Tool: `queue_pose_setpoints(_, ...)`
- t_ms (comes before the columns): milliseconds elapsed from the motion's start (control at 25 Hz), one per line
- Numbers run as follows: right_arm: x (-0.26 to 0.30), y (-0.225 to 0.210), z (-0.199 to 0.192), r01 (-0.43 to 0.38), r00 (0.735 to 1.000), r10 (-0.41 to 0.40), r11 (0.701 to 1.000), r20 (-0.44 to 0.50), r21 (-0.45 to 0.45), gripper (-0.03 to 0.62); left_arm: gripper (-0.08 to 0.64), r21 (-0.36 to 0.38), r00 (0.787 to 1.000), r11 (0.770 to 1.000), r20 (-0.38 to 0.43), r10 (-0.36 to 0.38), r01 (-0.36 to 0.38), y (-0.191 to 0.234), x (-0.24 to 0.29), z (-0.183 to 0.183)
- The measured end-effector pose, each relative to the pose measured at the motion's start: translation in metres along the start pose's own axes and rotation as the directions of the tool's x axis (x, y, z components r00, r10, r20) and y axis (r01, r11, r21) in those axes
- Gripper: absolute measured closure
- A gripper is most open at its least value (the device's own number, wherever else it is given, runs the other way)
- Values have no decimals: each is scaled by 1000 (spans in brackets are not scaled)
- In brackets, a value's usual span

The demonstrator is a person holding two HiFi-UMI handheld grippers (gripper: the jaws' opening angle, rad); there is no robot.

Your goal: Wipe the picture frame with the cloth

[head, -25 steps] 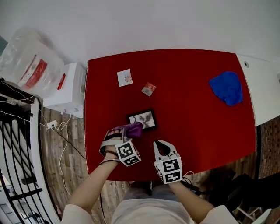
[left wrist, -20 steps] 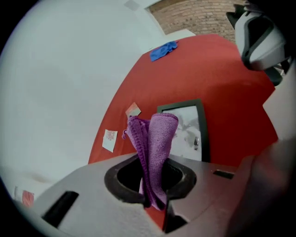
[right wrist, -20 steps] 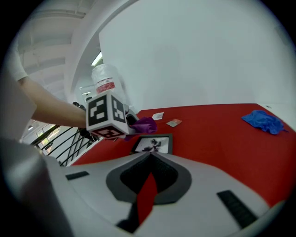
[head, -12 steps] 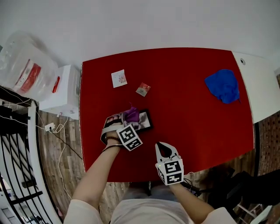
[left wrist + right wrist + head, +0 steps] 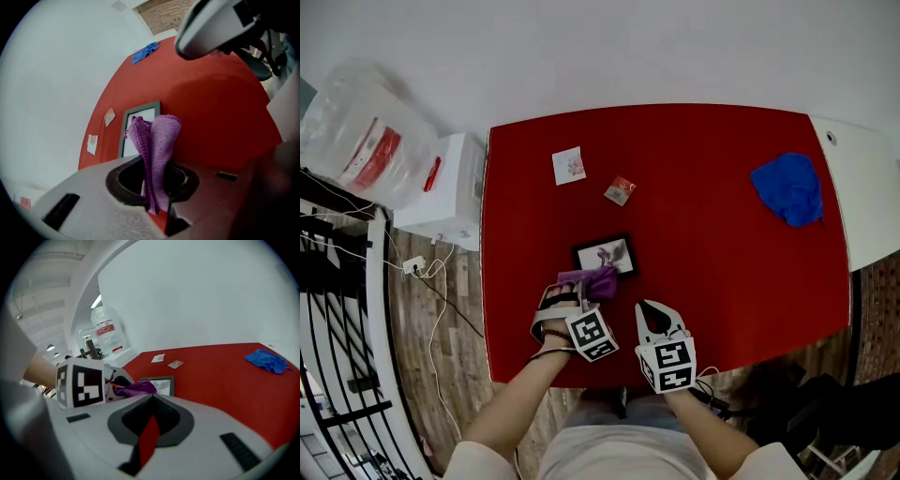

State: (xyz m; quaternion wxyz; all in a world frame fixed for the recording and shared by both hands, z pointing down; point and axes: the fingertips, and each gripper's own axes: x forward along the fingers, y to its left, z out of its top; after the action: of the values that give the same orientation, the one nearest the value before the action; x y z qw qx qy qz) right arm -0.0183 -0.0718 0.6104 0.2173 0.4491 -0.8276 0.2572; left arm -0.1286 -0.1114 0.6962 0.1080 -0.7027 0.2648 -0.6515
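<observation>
Cloth [image 5: 597, 281], purple and bunched, was clamped in the left gripper [image 5: 580, 297] at the near edge of the picture frame [image 5: 607, 255]. The right gripper [image 5: 649, 311] was closed and empty, near-right of the frame.

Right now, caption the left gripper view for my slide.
Left gripper clamping purple cloth, picture frame ahead on red table.

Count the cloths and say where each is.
2. The purple cloth is clamped in the left hand-held gripper; the blue cloth lies near the table's far right corner.
</observation>
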Motion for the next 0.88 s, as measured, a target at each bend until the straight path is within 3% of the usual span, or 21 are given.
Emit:
queue_pose_setpoints(160, 0, 1, -1, -4, 1000, 4, 1000, -2, 2, 588, 499, 12, 1000, 1000, 12, -11, 11, -9, -6, 3)
queue_pose_setpoints(400, -2, -4, 3, -1, 1000, 1, 1000, 6, 1, 588, 499, -93, 998, 994, -14, 55, -56, 58, 13, 8)
queue_pose_setpoints(600, -10, -13, -3, 18, 1000, -18, 1000, -2, 11, 588, 499, -54, 994, 994, -49, 94, -96, 84, 36, 18)
queue_pose_setpoints(880, -12, -22, -10, 25, 1000, -24, 1000, -12, 16, 588, 499, -24, 996, 997, -57, 67, -68, 61, 38, 21)
